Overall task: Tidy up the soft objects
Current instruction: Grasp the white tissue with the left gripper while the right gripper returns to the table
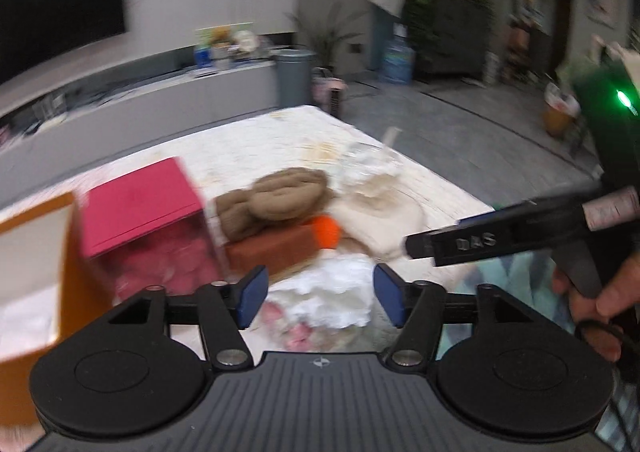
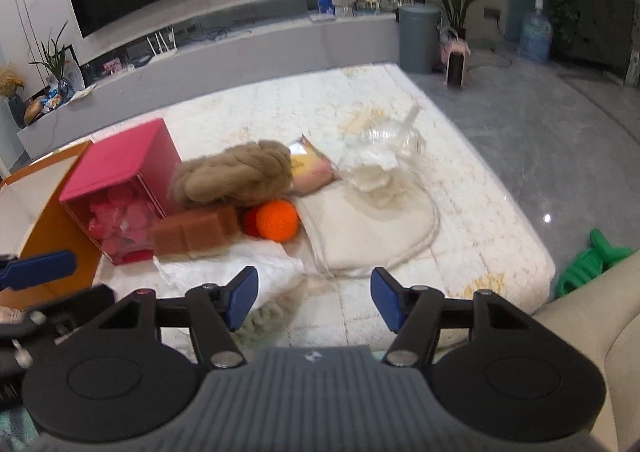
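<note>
Right wrist view looks down over a pale quilted mattress (image 2: 460, 188) where a heap of soft things lies in the middle: a thick tan yarn skein (image 2: 236, 172) resting on a brown sponge block (image 2: 192, 230), an orange crocheted ball (image 2: 278, 224) touching the sponge's right end, a cream folded cloth (image 2: 368, 236) to the right of the ball, and a crinkled clear plastic bag (image 2: 380, 148) with white stuffing behind it. A white fluffy towel (image 2: 236, 268) lies nearest, just in front of the sponge. To the left stands a pink box (image 2: 128, 160) with a clear front showing pink pads, beside an orange box (image 2: 52, 236). The right gripper (image 2: 312, 298) hangs above the near edge of the pile with its jaws apart and nothing between them; the left gripper (image 1: 320, 290) is likewise released and empty, hovering over the white towel. Everything here looks light and yielding — the skein and towel will likely sag and trail if pinched at one end, so a hold across the bunched middle seems safest. The sponge should compress but keep its shape, gripped across its short sides. The ball may roll away under a glancing touch, and the plastic bag looks slippery — best taken by a gathered fold.
</note>
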The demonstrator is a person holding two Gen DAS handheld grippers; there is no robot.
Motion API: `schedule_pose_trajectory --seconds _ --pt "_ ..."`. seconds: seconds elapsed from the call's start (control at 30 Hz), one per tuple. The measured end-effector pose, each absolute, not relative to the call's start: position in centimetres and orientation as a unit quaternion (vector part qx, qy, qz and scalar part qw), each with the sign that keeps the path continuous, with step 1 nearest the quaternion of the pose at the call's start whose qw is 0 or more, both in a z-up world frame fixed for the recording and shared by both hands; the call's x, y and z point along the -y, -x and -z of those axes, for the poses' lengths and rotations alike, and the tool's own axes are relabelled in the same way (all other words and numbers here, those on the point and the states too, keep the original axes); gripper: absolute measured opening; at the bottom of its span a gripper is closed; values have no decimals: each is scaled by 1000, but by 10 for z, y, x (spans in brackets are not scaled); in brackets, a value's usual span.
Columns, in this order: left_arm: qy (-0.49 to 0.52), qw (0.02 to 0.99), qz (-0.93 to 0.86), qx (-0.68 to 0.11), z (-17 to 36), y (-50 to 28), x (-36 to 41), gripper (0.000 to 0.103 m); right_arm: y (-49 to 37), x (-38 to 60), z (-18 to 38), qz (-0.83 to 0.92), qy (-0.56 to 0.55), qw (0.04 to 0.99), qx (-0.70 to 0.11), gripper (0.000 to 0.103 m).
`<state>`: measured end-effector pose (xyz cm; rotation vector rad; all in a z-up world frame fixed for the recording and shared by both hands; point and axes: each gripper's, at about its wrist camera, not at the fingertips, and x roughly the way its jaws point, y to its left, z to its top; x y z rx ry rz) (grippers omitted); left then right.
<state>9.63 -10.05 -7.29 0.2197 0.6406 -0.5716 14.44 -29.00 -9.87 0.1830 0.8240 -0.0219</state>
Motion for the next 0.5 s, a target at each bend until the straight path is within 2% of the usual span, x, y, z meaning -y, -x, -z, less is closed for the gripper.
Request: schedule_pose_trajectory --seconds 0.07,0.17,0.33,0.5 --pt "-136 895 291 -310 83 -94 112 75 -147 299 106 5 -115 902 -416 53" --pt "-188 883 303 -303 96 -97 131 76 -151 307 113 3 -147 892 -428 47" --pt "-237 870 294 -316 119 -111 152 77 -154 307 116 -6 -156 888 -432 46" --pt "-232 864 275 -353 137 -127 156 77 -159 308 121 -18 -158 883 -441 46"
